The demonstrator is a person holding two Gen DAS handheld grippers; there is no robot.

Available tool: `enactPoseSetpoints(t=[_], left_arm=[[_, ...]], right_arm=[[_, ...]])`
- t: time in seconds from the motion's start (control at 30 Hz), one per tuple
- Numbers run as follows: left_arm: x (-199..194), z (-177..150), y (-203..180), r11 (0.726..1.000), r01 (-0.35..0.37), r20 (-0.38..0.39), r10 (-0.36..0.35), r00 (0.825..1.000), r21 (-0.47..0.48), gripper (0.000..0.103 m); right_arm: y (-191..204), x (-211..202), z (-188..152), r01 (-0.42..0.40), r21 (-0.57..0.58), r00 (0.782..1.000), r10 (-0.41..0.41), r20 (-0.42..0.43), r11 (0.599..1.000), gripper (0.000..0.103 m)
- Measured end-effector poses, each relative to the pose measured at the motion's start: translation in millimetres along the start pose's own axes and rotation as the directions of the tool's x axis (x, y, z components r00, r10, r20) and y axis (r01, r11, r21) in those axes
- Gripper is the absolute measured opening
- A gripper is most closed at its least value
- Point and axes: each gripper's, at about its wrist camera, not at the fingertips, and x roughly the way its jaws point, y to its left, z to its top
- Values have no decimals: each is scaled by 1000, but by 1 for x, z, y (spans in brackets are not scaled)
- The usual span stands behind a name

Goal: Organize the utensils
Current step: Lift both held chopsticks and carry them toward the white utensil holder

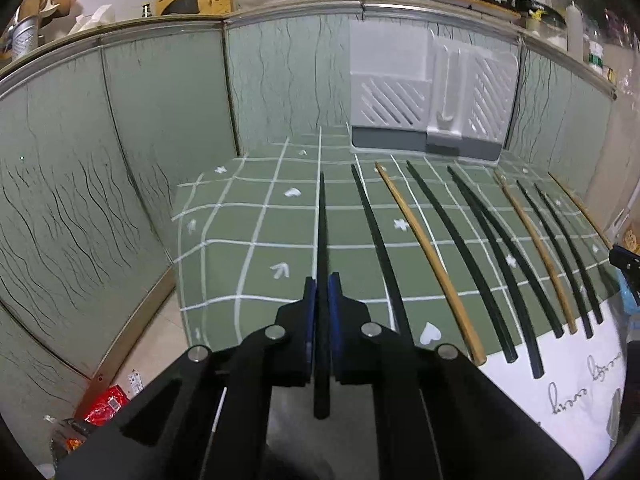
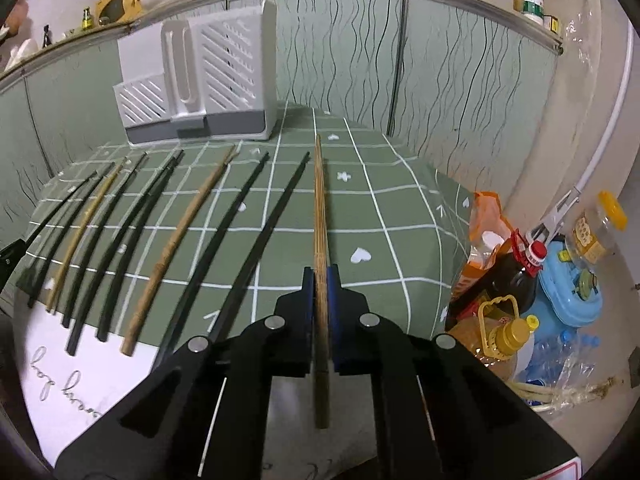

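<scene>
Over the green cloth (image 1: 256, 256), left gripper (image 1: 322, 288) jaws clamp black chopstick (image 1: 322, 216), right gripper (image 2: 321, 280) jaws clamp bamboo chopstick (image 2: 319, 200), both pointing straight ahead.

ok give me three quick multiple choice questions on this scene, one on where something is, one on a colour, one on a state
1. Where does the white utensil holder stand?
A. at the far edge of the green checked cloth, by the wall
B. on the floor
C. on the upper shelf

2. What colour is the chopstick in the right gripper?
A. black
B. brown, wooden
C. white

3. What state is the left gripper in?
A. wide open
B. shut on nothing
C. shut on a black chopstick

Answers:
1. A, its grey base sits on the cloth's far edge, in front of the wall panels.
2. B, the wooden chopstick between its fingers is brown.
3. C, the blue pads press on a dark stick from both sides.
</scene>
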Motion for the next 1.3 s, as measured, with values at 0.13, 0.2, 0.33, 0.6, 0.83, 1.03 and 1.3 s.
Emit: enactPoseSetpoints(t=[0.13,0.2,0.33,0.6,0.83,1.03,1.3], left_arm=[[-14,11,11,1000,19,28,-19,999,-11,8],[-20,16,14,1000,24,38,-24,999,-11,8],[-28,26,20,999,35,57,-34,998,-9,8],[-43,40,23,998,54,87,-55,995,9,8],[-57,58,26,996,92,117,-93,989,17,8],[-62,77,27,993,111,138,-114,984,31,8],[-64,96,30,989,138,141,-145,979,58,8]], right_arm=[[-3,-13,7,-12,-1,1000,12,17,1000,6],[-5,-19,12,-25,7,999,25,22,1000,6],[-8,-22,16,-35,12,999,35,15,999,7],[-15,-36,27,-46,19,998,45,41,999,7],[-17,-50,46,-70,6,994,69,85,998,7],[-19,-57,65,-87,3,988,86,127,996,7],[-20,-57,88,-109,-9,982,109,152,994,6]])
